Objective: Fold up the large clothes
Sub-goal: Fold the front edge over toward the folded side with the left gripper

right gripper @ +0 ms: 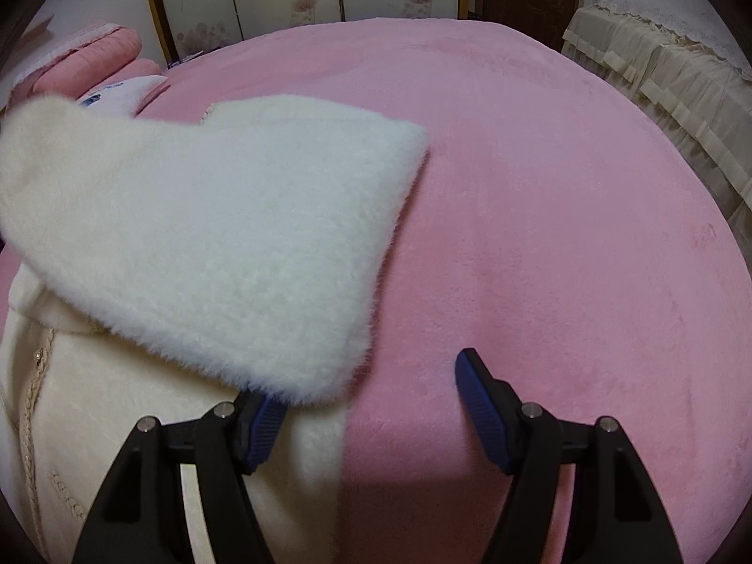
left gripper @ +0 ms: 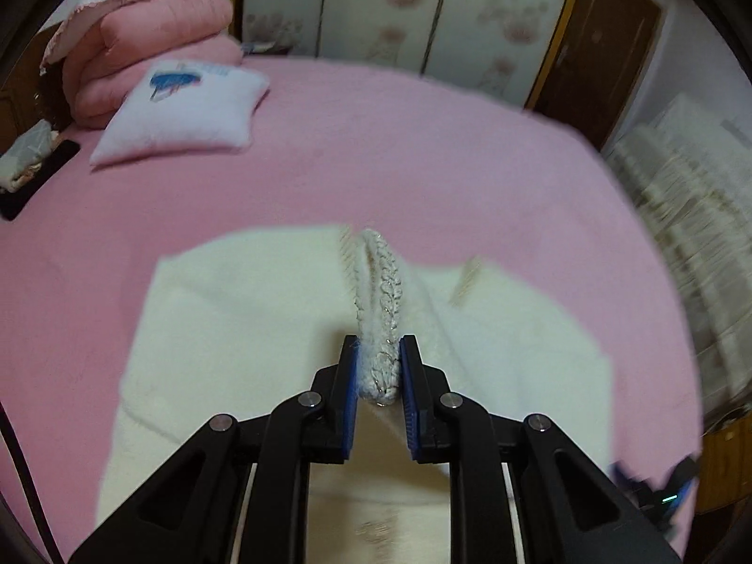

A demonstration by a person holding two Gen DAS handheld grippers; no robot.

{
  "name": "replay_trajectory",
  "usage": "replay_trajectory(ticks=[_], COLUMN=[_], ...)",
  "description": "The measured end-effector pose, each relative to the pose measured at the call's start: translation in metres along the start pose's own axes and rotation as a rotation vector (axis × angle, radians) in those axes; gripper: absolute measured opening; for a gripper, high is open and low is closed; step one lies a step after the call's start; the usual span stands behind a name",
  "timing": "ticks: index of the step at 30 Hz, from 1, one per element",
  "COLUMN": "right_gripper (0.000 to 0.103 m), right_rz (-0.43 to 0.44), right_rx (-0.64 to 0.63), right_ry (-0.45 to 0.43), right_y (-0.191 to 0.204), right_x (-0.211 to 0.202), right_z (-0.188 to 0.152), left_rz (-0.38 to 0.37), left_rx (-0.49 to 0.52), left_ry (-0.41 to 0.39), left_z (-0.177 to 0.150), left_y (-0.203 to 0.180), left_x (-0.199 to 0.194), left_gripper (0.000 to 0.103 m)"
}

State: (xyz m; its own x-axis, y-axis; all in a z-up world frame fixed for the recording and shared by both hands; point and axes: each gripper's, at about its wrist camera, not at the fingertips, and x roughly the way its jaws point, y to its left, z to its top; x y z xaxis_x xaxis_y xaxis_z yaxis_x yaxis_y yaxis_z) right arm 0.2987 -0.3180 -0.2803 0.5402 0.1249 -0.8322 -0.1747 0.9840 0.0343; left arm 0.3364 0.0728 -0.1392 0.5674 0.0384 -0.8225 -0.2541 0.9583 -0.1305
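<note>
A cream fluffy coat (left gripper: 244,329) lies spread on the pink bed (left gripper: 399,150). My left gripper (left gripper: 379,352) is shut on the coat's braided trim edge (left gripper: 383,282), which rises from the bed as a raised ridge. In the right wrist view a fluffy white sleeve (right gripper: 225,244) is folded across the coat's body (right gripper: 141,446). My right gripper (right gripper: 371,376) stands open over the bed at the sleeve's end. Its left fingertip is hidden under the sleeve cuff and its right finger (right gripper: 479,404) hangs over bare pink cover. Nothing is pressed between them.
A white pillow (left gripper: 183,113) and a stack of folded pink quilts (left gripper: 150,42) lie at the bed's far left. A dark phone (left gripper: 35,178) rests at the left edge. Cream frilled fabric (right gripper: 667,89) covers furniture to the right. Floral wardrobe doors (left gripper: 390,4) stand behind.
</note>
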Motion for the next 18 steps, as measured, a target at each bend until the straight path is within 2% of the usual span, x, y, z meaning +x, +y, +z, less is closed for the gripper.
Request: replay_trajectory(ticks=[2,4,6,9,12,14,15,16,18], right_gripper=[0.067,0.061,0.054,0.050,0.049,0.049,0.049,0.047,0.047], right_rz=[0.011,0.038,0.076,0.131,0.122,0.104,0.088,0.070,0.011], right_rx=[-0.018,-0.019,0.014,0.126,0.163,0.170,0.167,0.160,0.154], right_ry=[-0.014,-0.032,-0.032,-0.017,0.009,0.037,0.059,0.078,0.102], right_y=[-0.002,-0.008,-0.018,-0.038,-0.040,-0.036,-0.035,-0.032,-0.029], right_x=[-0.002,-0.005,-0.004,-0.001,0.001,-0.003,-0.007,-0.011,-0.026], right_z=[-0.002,-0.003,-0.004,-0.007,-0.006,-0.007,-0.006,-0.007,-0.005], left_rz=[0.040,0.061,0.012,-0.075,-0.071,-0.029,0.013,0.059,0.215], left_rx=[-0.017,-0.084,-0.175,-0.280,-0.277,-0.277,-0.251,-0.218,-0.122], left_ry=[0.083,0.169,0.215,0.188,0.196,0.228,0.242,0.241,0.190], left_z=[-0.015,-0.037,-0.059,-0.079,-0.077,-0.070,-0.064,-0.062,-0.053], left_y=[0.009,0.028,0.051,0.068,0.069,0.069,0.066,0.061,0.049], left_x=[0.034,0.067,0.085,0.090,0.094,0.092,0.087,0.082,0.060], left_gripper=[0.014,0.014,0.015,0.015,0.017,0.022,0.028,0.039,0.048])
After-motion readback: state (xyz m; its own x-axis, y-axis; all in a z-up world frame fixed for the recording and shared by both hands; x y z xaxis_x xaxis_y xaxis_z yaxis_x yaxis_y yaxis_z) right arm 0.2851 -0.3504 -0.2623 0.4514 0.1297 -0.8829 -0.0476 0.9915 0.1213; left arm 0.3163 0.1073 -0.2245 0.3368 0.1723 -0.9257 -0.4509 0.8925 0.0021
